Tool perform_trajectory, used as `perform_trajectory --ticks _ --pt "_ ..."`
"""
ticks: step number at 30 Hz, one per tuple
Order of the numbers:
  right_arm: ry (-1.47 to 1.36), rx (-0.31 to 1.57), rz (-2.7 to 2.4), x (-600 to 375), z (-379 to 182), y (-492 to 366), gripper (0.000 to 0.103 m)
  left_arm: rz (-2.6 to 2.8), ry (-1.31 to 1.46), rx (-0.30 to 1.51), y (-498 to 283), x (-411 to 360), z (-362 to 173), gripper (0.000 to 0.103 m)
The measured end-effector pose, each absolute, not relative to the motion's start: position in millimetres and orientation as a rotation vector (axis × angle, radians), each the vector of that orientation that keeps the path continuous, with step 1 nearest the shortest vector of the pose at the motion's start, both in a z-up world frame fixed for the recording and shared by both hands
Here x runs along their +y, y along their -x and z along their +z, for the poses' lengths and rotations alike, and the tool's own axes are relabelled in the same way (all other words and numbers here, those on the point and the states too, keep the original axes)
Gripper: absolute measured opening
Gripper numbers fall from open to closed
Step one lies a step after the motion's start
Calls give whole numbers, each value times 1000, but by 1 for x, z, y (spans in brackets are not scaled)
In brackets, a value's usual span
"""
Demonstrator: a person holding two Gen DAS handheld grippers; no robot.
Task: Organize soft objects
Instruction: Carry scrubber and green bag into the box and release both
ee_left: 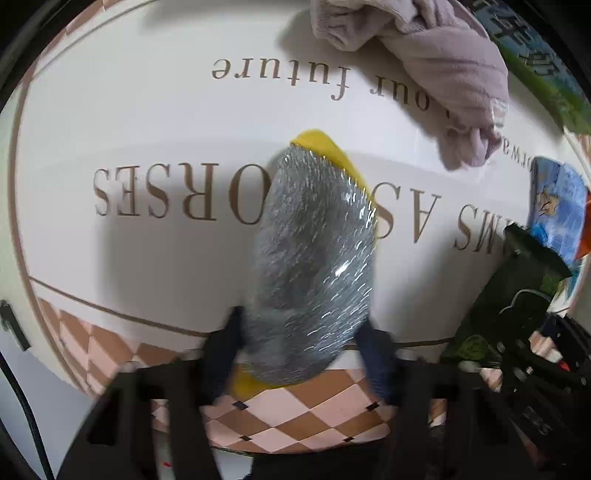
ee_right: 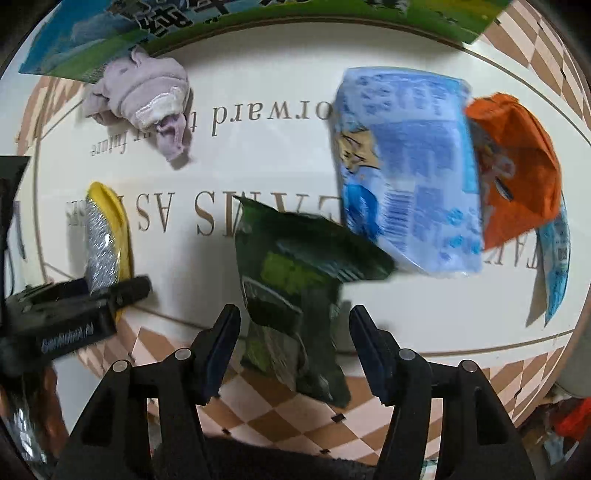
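Observation:
A yellow sponge with a silver scouring face (ee_left: 314, 258) stands between my left gripper (ee_left: 306, 343) fingers, which press its lower end; the same sponge (ee_right: 105, 236) and left gripper (ee_right: 110, 291) show at the left of the right wrist view. A dark green packet (ee_right: 295, 288) sits between my right gripper (ee_right: 293, 325) fingers, which are spread with gaps on both sides; the packet looks lifted off the mat. A crumpled lilac cloth (ee_left: 436, 66) lies far on the mat, also in the right wrist view (ee_right: 147, 99).
A white mat with brown lettering and a checkered border (ee_right: 280, 410) covers the surface. A blue packet (ee_right: 410, 173) and an orange packet (ee_right: 517, 166) lie at the right. A green and blue printed box (ee_right: 221, 18) stands along the far edge.

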State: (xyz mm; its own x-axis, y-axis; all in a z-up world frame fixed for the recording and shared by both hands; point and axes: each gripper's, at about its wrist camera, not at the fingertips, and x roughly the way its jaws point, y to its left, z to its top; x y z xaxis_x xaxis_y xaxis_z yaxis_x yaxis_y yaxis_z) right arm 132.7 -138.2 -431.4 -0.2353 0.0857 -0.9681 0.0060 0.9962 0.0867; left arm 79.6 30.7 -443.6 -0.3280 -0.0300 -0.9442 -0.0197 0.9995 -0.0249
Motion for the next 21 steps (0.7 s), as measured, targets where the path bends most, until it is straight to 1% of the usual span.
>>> perform_trajectory --ticks 2,3,4,5,6,8,10,14,16,18,19,21 --pt "3 1798 38 -127 -437 -128 61 -15 34 1895 -83 33 -444 41" --pt "42 1782 27 -116 -438 -124 51 -12 41 1887 -77 36 -442 40" --pt "77 1773 27 -109 -436 -121 48 -12 49 1874 -72 39 -438 40" --pt "82 1768 34 -102 -436 -117 42 -14 52 1866 -77 35 -436 40" --pt "71 1771 51 -99 -433 -113 38 -22 65 1854 -72 36 -429 40" --pt "42 1785 93 -96 -424 -104 37 -56 97 1830 -72 34 -412 39" --pt "11 1772 140 -101 -401 -100 36 -95 137 1789 -64 43 -387 40" --pt "-71 1692 231 -106 -333 -103 36 -172 244 1711 -82 70 -342 40" --pt "-125 1630 265 -116 -290 -115 36 -218 294 1675 -126 79 -307 40" --pt "-164 1569 287 -142 -250 -143 36 -244 335 1633 -151 76 -276 40" --pt "-182 1524 295 -148 -227 -158 36 -252 340 1612 -164 80 -266 40" --pt "-188 1471 298 -162 -197 -197 36 -252 341 1578 -193 90 -260 40"
